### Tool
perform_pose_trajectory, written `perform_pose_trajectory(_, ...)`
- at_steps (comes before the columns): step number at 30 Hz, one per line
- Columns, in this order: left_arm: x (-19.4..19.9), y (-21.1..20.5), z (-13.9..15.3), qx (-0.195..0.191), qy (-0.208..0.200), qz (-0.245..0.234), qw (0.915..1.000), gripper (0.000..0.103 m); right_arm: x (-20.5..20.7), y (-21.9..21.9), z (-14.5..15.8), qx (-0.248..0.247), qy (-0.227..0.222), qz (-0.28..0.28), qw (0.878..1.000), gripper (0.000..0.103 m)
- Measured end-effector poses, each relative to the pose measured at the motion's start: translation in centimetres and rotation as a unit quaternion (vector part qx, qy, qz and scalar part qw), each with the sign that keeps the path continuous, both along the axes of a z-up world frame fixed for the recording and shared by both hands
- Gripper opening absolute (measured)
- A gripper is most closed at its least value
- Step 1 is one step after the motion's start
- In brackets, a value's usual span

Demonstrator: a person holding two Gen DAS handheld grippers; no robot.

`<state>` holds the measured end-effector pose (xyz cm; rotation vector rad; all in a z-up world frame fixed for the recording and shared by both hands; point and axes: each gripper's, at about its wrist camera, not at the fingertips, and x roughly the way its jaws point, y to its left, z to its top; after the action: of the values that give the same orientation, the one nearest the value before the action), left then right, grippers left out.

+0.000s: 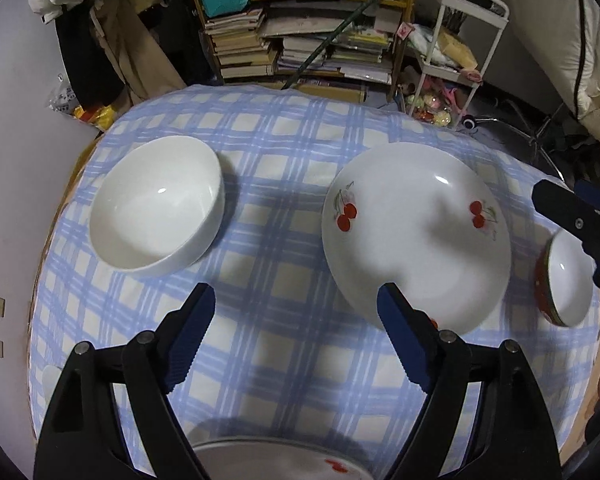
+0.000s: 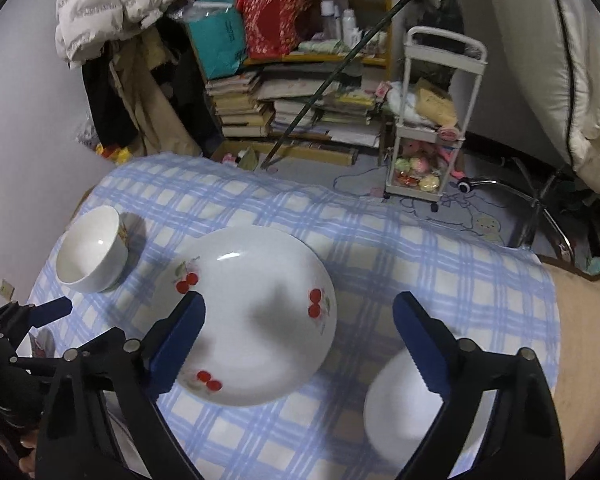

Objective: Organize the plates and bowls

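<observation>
My left gripper (image 1: 296, 320) hangs above the blue-and-cream checked tablecloth (image 1: 284, 184) with its ribbed blue pads (image 1: 190, 334) spread wide and nothing between them; the cloth under the gap is bare. The cherry plate (image 1: 416, 236), a glossy, shallow white dish with red cherry prints, lies just right of that gap, its near rim partly covered by my right-hand pad. The plain white bowl (image 1: 156, 204), smooth and deep-walled, sits well apart to the left, near the cloth's left edge. A second plate (image 1: 276, 460) with a red mark shows only as a rim at the bottom of the left wrist view, beneath the gripper. My right gripper (image 2: 300, 332) is likewise wide open and holds nothing; it hovers over the cherry plate's right half and the strip of cloth beside it. The small bowl (image 2: 404, 412), white inside with a red outer band in the left wrist view, rests by the right-hand finger, close to the cloth's right edge, where a tan surface (image 2: 584, 360) is exposed. Beyond the far table edge I see a cluttered bookshelf (image 2: 292, 92) and a white trolley (image 2: 432, 120).
</observation>
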<state>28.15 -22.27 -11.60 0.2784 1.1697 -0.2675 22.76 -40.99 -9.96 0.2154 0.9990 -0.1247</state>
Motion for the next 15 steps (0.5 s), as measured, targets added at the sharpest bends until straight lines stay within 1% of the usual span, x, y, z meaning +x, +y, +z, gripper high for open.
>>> perform_pose_trajectory(2, 0.8, -0.4, -0.8, 0.005, 0.014, 0.007, 0.9999, 0.082, 1.0, -0.6, -1.0, -0.001, 0.014, 0.001, 1.0, 0.097)
perform_pose_trajectory(3, 1.2, -0.5, -1.3, 0.006, 0.022, 0.009, 0.9997, 0.082, 1.5, -1.0, -1.5, -0.001, 0.023, -0.002, 1.0, 0.094)
perform_pose_trajectory(7, 2.6, -1.5, -2.8, 0.031, 0.033, 0.002, 0.999, 0.082, 3.0, -2.7, -3.9, 0.029, 0.057, -0.004, 0.998, 0.089)
perform_pose_trajectory(8, 2.8, -1.6, -3.1, 0.035, 0.033, 0.004, 0.9988, 0.082, 3.3, -2.9, -4.3, 0.03, 0.064, -0.004, 0.997, 0.086)
perform_pose_trajectory(9, 3.1, -1.7, -3.5, 0.036, 0.036, 0.006, 0.9987, 0.082, 3.7, -3.1, -4.9, 0.031, 0.074, -0.003, 0.997, 0.081)
perform_pose_trajectory(10, 3.4, -1.8, -3.8, 0.034, 0.041, 0.007, 0.9985, 0.082, 4.0, -3.3, -5.6, 0.036, 0.085, 0.0, 0.996, 0.078)
perform_pose_trajectory(11, 3.7, -1.8, -4.2, 0.028, 0.052, 0.011, 0.9982, 0.078, 4.3, -3.6, -6.0, 0.041, 0.093, 0.001, 0.995, 0.073)
perform_pose_trajectory(12, 3.8, -1.7, -4.5, 0.025, 0.057, 0.013, 0.998, 0.07, 4.4, -3.7, -6.5, 0.048, 0.099, 0.002, 0.994, 0.069)
perform_pose_trajectory(13, 3.9, -1.7, -4.7, 0.024, 0.06, 0.015, 0.9978, 0.065, 4.5, -3.9, -6.9, 0.056, 0.102, 0.001, 0.993, 0.067)
perform_pose_trajectory(14, 4.1, -1.9, -5.1, 0.028, 0.064, 0.017, 0.9974, 0.054, 4.6, -4.0, -7.2, 0.063, 0.105, 0.002, 0.992, 0.063)
perform_pose_trajectory(15, 4.1, -1.9, -5.3, 0.027, 0.068, 0.017, 0.9972, 0.049, 4.6, -4.1, -7.5, 0.07, 0.107, 0.003, 0.992, 0.055)
